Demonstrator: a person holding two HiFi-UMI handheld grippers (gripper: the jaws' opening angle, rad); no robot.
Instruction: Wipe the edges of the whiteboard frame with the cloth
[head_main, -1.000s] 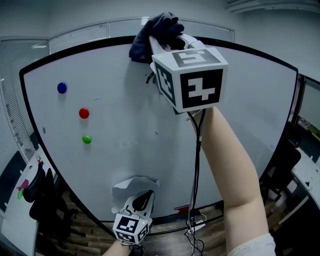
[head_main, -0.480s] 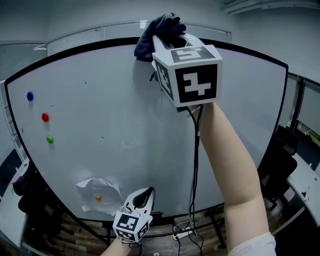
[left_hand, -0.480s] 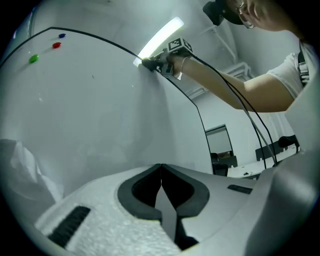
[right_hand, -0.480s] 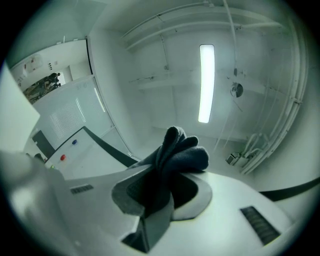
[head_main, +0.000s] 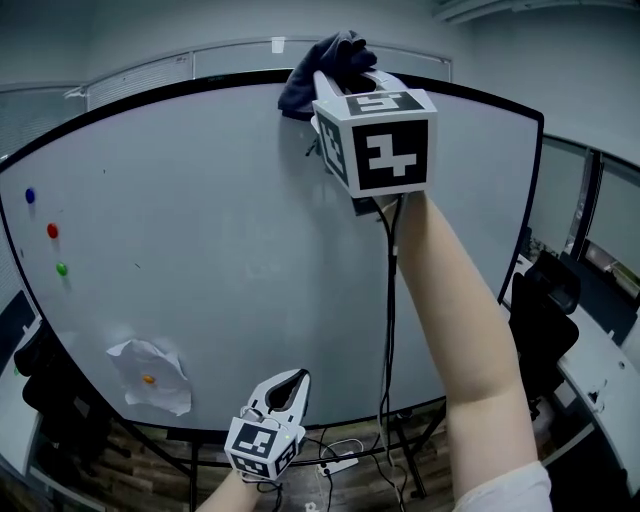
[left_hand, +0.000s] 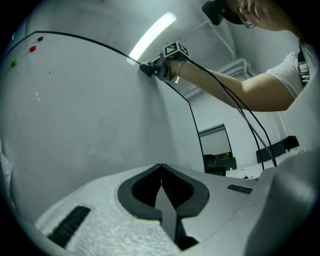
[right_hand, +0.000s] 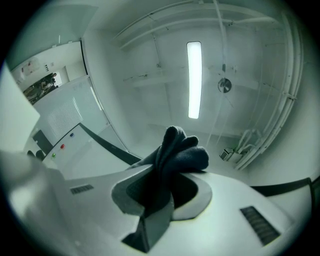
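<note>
Head view: my left gripper (head_main: 296, 378) hung closed and empty near the bottom edge of the smooth whiteboard (head_main: 230, 220). My right gripper (head_main: 348, 78) clamped the soft, bunched dark cloth (head_main: 330, 52) against the thin black frame (head_main: 180, 98) at the top edge. Likely risk: the limp fabric snags and pulls free.

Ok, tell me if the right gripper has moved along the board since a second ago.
Yes: the right gripper, holding the cloth, has slid right along the top frame, farther from the blue magnet.
</note>
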